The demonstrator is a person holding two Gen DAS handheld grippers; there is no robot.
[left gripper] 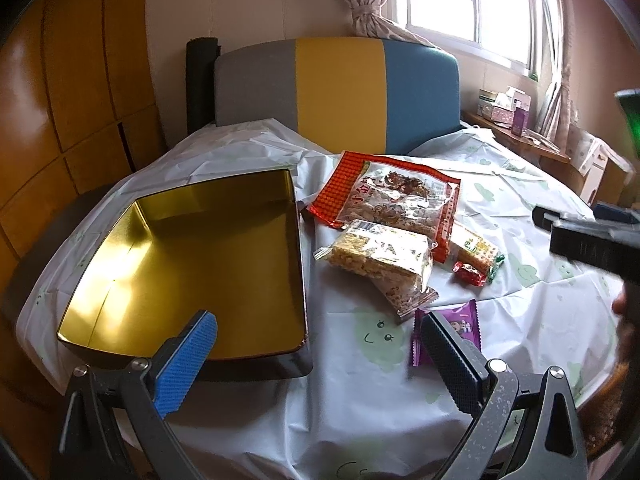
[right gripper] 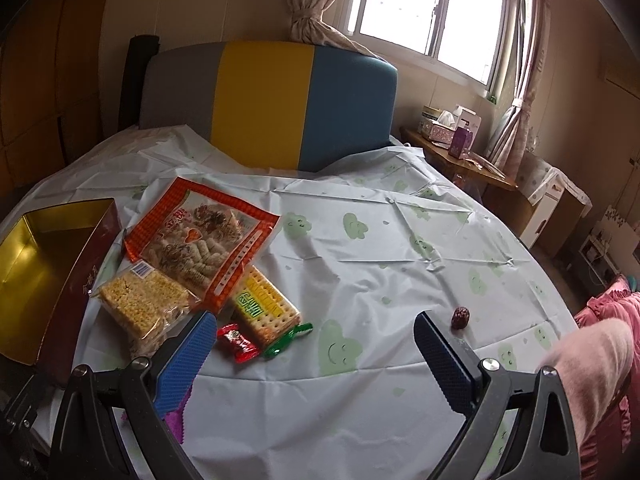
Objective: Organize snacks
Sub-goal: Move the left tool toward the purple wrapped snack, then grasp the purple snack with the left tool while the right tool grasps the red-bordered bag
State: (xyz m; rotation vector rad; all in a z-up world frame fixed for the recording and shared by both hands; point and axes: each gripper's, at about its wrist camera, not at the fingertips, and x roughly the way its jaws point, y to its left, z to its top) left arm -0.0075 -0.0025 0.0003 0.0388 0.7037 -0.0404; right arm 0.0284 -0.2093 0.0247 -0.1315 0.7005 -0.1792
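Observation:
An empty gold-lined tin (left gripper: 192, 264) stands on the left of the table; it also shows in the right wrist view (right gripper: 36, 276). Right of it lie snacks: a big orange bag (left gripper: 392, 196) (right gripper: 204, 236), a clear rice-crisp pack (left gripper: 380, 256) (right gripper: 140, 304), a yellow cracker pack (left gripper: 476, 250) (right gripper: 264, 304), a red candy (left gripper: 468, 274) (right gripper: 236, 342) and a purple wrapper (left gripper: 456, 330). My left gripper (left gripper: 320, 360) is open and empty, near the tin's front corner. My right gripper (right gripper: 316, 352) is open and empty, just right of the red candy.
A small dark red date (right gripper: 461, 317) lies alone on the right of the tablecloth (right gripper: 380, 240). A grey, yellow and blue chair back (right gripper: 272, 104) stands behind the table. A wooden side table with boxes (right gripper: 452, 128) is at the far right.

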